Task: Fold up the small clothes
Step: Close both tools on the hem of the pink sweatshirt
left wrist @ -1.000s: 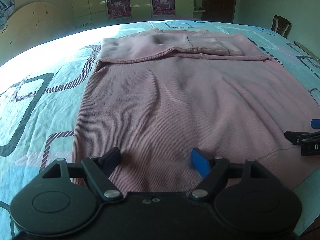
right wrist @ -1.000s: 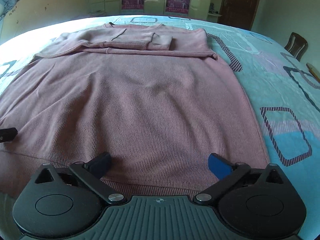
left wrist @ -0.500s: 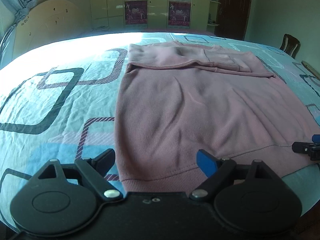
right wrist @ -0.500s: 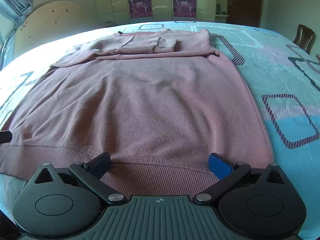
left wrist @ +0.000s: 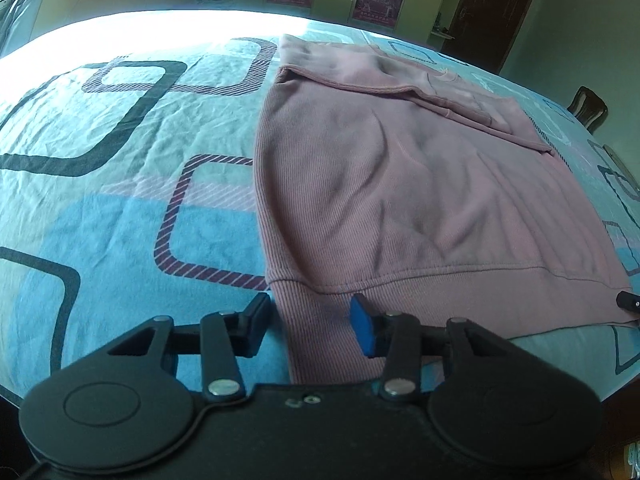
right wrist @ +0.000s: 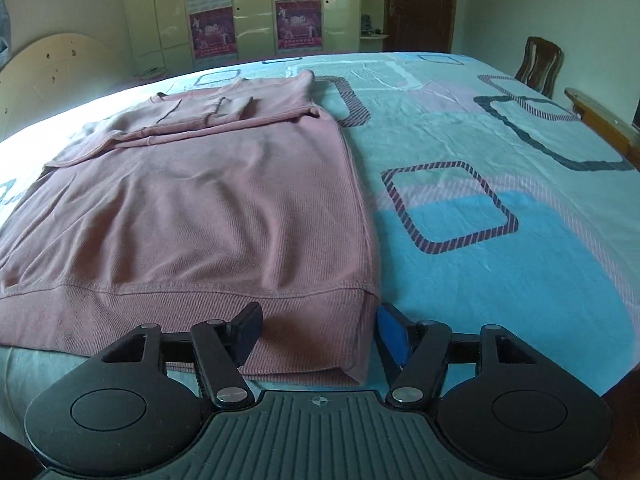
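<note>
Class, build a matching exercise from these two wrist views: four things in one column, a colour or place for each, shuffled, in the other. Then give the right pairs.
Things:
1. sweater
2. bedsheet
3. chair
4. posters

Descriptions:
A. dark wood, beside the bed's far right edge
B. pink, lying flat with sleeves folded in
C. on the cupboard doors
D. light blue with square outlines

Pairs: 1-B, 2-D, 3-A, 4-C
</note>
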Tool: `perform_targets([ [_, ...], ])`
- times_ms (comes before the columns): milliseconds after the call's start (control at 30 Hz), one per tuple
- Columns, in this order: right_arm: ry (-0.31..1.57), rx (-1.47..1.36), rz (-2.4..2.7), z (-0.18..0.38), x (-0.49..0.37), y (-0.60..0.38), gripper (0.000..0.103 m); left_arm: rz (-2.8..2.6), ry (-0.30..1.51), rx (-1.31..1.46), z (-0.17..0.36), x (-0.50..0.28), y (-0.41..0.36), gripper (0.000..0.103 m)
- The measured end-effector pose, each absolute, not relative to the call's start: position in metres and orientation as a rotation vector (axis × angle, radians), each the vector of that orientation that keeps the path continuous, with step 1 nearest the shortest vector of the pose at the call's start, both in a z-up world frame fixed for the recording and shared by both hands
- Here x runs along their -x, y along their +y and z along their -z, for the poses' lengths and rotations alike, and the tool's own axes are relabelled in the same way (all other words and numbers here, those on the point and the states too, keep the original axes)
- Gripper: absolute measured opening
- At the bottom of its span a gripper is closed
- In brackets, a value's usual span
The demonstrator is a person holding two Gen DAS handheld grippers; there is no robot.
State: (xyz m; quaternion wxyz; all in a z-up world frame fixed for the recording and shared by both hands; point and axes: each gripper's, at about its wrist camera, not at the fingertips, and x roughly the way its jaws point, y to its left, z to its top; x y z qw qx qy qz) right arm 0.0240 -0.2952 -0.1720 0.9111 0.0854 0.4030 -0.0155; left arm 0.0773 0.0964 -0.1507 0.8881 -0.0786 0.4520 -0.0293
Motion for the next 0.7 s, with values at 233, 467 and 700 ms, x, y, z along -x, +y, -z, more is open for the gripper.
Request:
perform_targets([
  [233, 0.88, -0.245, 0.003, 0.177, -0.022, -0.305, 0.03, 0.112, 0.969, 0.187, 0.152, -0.084, 0.091, 0.012],
  [467, 0.881, -0.306, -0.057, 0.159, -0.029, -0.309, 0.011, 0.121, 0.937, 0.259, 0.135, -0.088, 0.101, 0.005],
  [700, 0.809, -0.332, -0.104, 0.124, -0.048, -0.309, 0.011, 0.155, 0.831, 0.287, 0.096, -0.105, 0.099, 0.005],
])
